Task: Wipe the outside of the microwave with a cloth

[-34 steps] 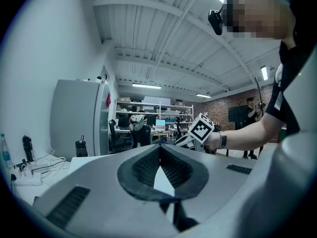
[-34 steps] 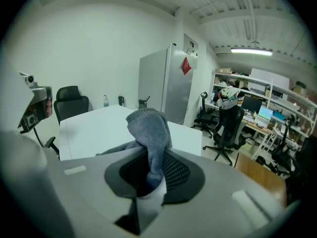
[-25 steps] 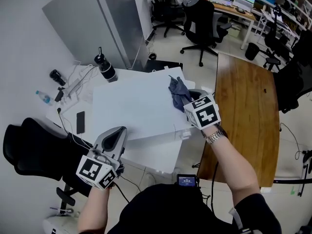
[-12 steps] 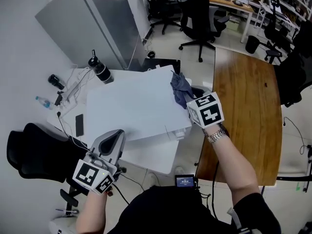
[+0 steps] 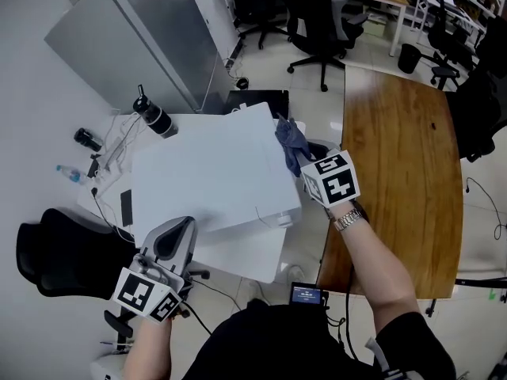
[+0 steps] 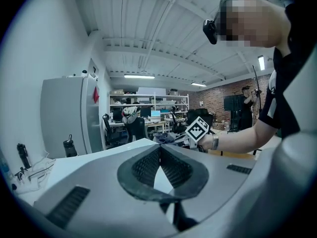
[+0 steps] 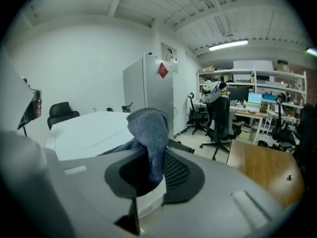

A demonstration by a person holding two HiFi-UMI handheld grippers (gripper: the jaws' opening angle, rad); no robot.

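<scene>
The white microwave (image 5: 206, 172) fills the middle of the head view, seen from above. A blue-grey cloth (image 5: 291, 142) hangs at its far right edge, and my right gripper (image 5: 305, 165) is shut on it. In the right gripper view the cloth (image 7: 148, 133) stands bunched up out of the jaws, with the microwave top (image 7: 89, 130) to the left. My left gripper (image 5: 181, 226) is shut on nothing, at the microwave's near left corner. Its pads (image 6: 159, 148) meet in the left gripper view.
A black bottle (image 5: 152, 113), cables, a phone (image 5: 127, 207) and a small water bottle (image 5: 70, 172) lie on the white table left of the microwave. A silver fridge (image 5: 127, 34) stands behind. A wooden table (image 5: 392, 157) is at the right. Black chairs (image 5: 55, 252) stand around.
My right gripper has slid the cloth down along the microwave's right edge. The left gripper has drifted a little back from the near left corner.
</scene>
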